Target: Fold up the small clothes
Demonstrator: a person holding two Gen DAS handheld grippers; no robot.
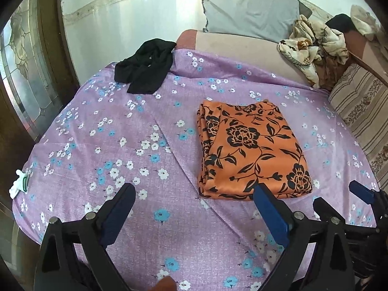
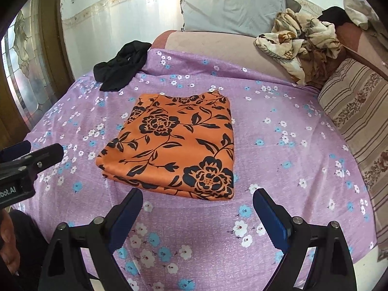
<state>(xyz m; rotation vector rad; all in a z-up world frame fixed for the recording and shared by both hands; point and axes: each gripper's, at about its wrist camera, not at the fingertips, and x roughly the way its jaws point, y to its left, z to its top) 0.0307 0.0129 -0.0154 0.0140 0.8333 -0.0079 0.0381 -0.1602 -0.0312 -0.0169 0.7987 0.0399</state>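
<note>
An orange flowered cloth [image 2: 169, 148], folded flat, lay mid-bed on the purple sheet [image 2: 278, 160] just ahead of the left gripper [image 1: 194, 194] and right gripper [image 2: 197, 200] (both spread wide, empty); it looked light, limp, best pinched at a corner.

Both tools hover side by side: left gripper [image 1: 194, 194] and right gripper [image 2: 197, 196], jaws spread wide, holding nothing.

Orange black-flowered cloth [image 2: 174, 145] — folded flat, rectangular — mid-bedsheet [image 2: 278, 165].
</note>
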